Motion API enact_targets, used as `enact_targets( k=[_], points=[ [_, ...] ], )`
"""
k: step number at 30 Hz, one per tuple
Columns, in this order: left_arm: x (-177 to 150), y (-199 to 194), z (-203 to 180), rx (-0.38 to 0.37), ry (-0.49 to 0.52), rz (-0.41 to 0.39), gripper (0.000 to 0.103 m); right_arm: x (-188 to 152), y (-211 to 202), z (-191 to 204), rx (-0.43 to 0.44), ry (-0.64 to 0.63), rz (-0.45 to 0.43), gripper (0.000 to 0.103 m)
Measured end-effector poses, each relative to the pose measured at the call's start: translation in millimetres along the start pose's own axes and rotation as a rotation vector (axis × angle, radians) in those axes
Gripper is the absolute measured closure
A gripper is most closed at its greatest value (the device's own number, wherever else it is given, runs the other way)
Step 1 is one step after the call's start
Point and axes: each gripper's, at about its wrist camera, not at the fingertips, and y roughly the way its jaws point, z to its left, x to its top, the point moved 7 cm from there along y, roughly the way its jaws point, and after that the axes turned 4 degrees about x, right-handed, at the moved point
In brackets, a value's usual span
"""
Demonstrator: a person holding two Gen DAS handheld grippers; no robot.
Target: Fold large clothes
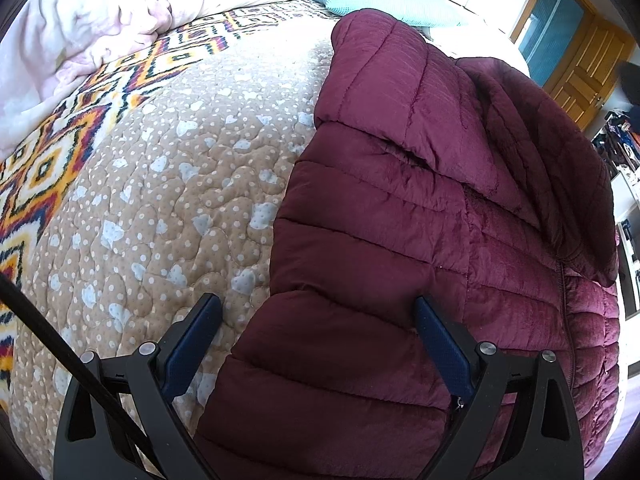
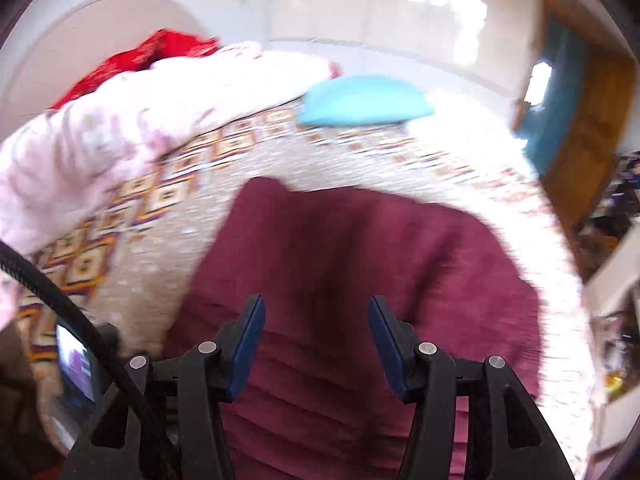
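A maroon quilted puffer jacket (image 1: 400,200) lies flat on the bed, one sleeve folded across its body and its zip running down the right side. My left gripper (image 1: 316,304) hovers over the jacket's lower left edge, jaws wide open and nothing pinched between them. The right wrist view is blurred. There the jacket (image 2: 340,240) spreads out below my right gripper (image 2: 316,302), which stands open above the fabric with an empty gap between its blue pads.
The bed carries a beige heart-print quilt (image 1: 160,200) with a bright zigzag border. A pink blanket (image 1: 80,32) and a turquoise pillow (image 1: 380,0) lie at the head, a red cloth (image 2: 152,52) behind. A wooden door (image 1: 580,52) and cluttered shelves stand right.
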Motion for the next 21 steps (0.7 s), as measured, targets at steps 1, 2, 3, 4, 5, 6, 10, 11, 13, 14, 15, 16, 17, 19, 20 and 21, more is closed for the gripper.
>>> enact_targets(
  k=[1, 2, 3, 4, 5, 6, 10, 11, 13, 14, 15, 16, 17, 19, 20, 21],
  points=[
    [0.2, 0.1, 0.0, 0.0, 0.0, 0.0, 0.007, 1.4, 14.2, 7.1, 0.035, -0.005, 0.028, 0.046],
    [0.5, 0.2, -0.2, 0.0, 0.0, 0.0, 0.007, 1.2, 32.1, 12.0, 0.041, -0.017, 0.064, 0.046],
    [0.4, 0.1, 0.0, 0.001, 0.0, -0.001, 0.007, 0.8, 50.0, 10.7, 0.015, -0.028, 0.092, 0.046],
    [0.3, 0.1, 0.1, 0.002, 0.001, -0.001, 0.007, -2.2, 61.0, 13.4, -0.02, -0.035, 0.112, 0.046],
    [0.7, 0.3, -0.6, 0.003, 0.002, -0.001, 0.007, -3.7, 77.3, 7.8, -0.075, -0.042, 0.138, 0.046],
    [0.7, 0.1, -0.6, 0.003, 0.002, -0.001, 0.007, -5.4, 90.1, 1.3, -0.139, -0.048, 0.159, 0.046],
    [2.0, 0.3, -2.1, 0.002, 0.001, 0.002, 0.007, -11.3, 117.0, -22.1, -0.281, -0.04, 0.215, 0.055],
    [2.0, 0.4, -2.1, 0.002, 0.001, 0.002, 0.007, -15.8, 119.6, -24.7, -0.24, -0.025, 0.236, 0.097],
    [2.0, 0.3, -2.2, 0.004, 0.002, 0.003, 0.007, -19.1, 118.9, -29.4, -0.117, 0.09, 0.259, 0.097],
    [2.1, 0.4, -2.0, 0.004, 0.002, 0.002, 0.007, -17.0, 114.7, -27.0, -0.051, 0.13, 0.248, 0.097],
    [2.3, 0.3, -2.2, 0.006, 0.003, 0.002, 0.007, -14.8, 110.2, -20.2, 0.04, 0.174, 0.234, 0.097],
    [2.3, 0.3, -2.3, 0.007, 0.004, 0.002, 0.007, -13.5, 108.6, -14.5, 0.084, 0.191, 0.23, 0.097],
    [2.5, 0.8, -2.7, 0.008, 0.004, 0.002, 0.007, -13.5, 106.9, -4.6, 0.132, 0.194, 0.226, 0.097],
    [2.5, 0.6, -2.7, 0.006, 0.003, 0.001, 0.007, -19.0, 112.5, 13.1, 0.176, 0.159, 0.25, 0.096],
    [2.7, 0.8, -3.2, 0.006, 0.003, 0.001, 0.007, -22.8, 116.9, 18.4, 0.164, 0.123, 0.272, 0.092],
    [2.6, 0.5, -3.1, 0.003, 0.001, 0.0, 0.007, -26.7, 118.5, 20.2, 0.147, 0.097, 0.279, 0.089]
  ],
)
